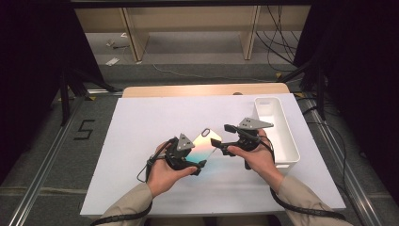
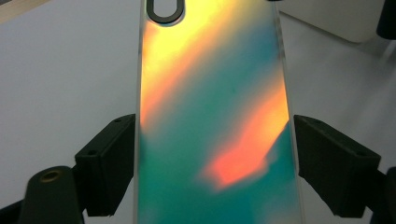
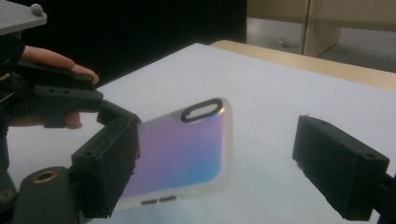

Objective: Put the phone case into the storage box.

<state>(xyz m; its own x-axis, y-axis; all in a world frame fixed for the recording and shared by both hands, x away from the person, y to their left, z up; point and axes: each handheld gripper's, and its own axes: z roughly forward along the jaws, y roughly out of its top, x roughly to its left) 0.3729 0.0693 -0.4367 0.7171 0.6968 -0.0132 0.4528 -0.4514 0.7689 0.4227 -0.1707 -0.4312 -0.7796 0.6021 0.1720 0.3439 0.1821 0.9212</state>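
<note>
I have the iridescent phone case (image 1: 207, 147) clamped in my left tongs (image 1: 200, 165), just below the centre of the high view, lifted off the white table (image 1: 141, 141) and tilted with its camera cutout toward the upper right. In the left gripper view the case (image 2: 215, 116) runs up the middle of the frame, its long edges pressed against the two black jaws at lower left and lower right, the oval cutout at the top edge and bands of yellow, teal and orange across its back. My right tongs (image 1: 219, 145) sit just right of the case in the high view, jaws spread apart and gripping nothing. In the right gripper view the case (image 3: 187, 149) lies at centre-left of the frame, showing pink to blue, with its lower left part hidden behind the near left jaw; the right jaw stands well apart from it at the right edge, with bare table between. I cannot tell whether the left jaw touches the case. The left tongs (image 3: 109, 109) and a fingertip show at the upper left there. A white rectangular bin (image 1: 277, 132) stands on the table at the right of the high view, near my right hand (image 1: 256, 157).
</note>
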